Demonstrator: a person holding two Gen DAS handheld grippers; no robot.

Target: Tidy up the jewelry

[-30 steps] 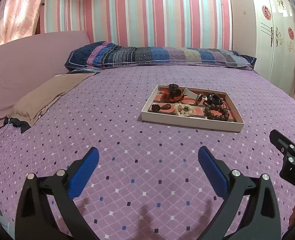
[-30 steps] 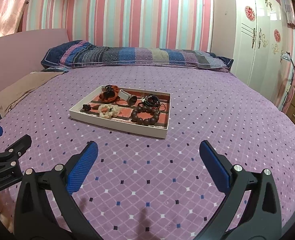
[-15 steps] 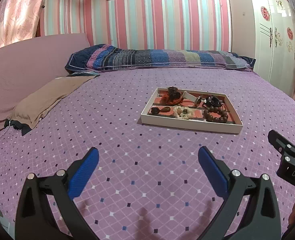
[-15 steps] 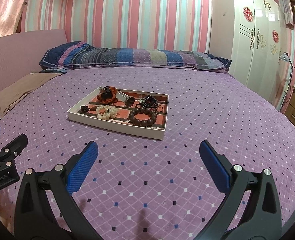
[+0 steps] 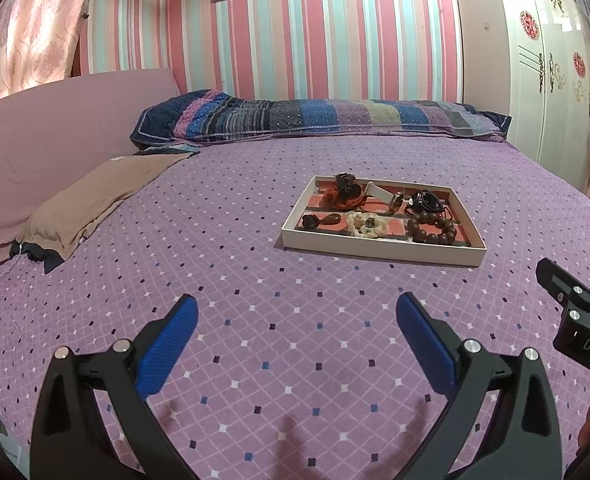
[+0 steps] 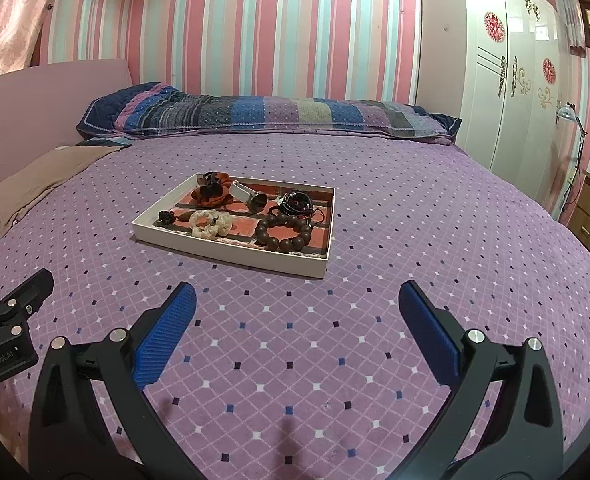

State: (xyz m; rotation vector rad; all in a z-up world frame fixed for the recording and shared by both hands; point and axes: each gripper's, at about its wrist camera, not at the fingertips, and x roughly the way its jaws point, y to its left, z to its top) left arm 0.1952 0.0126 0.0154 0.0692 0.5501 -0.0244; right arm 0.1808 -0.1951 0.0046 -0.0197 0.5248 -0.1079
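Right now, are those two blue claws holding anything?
Left gripper: open, holding nothing.
Right gripper: open, holding nothing.

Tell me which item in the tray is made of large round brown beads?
The wooden bead bracelet, in the tray's near right corner.

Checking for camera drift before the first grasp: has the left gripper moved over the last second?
Yes. In the left wrist view the tray and the striped pillow sit lower in frame than before, so the left gripper, jaws open, has tilted upward or pulled back slightly.
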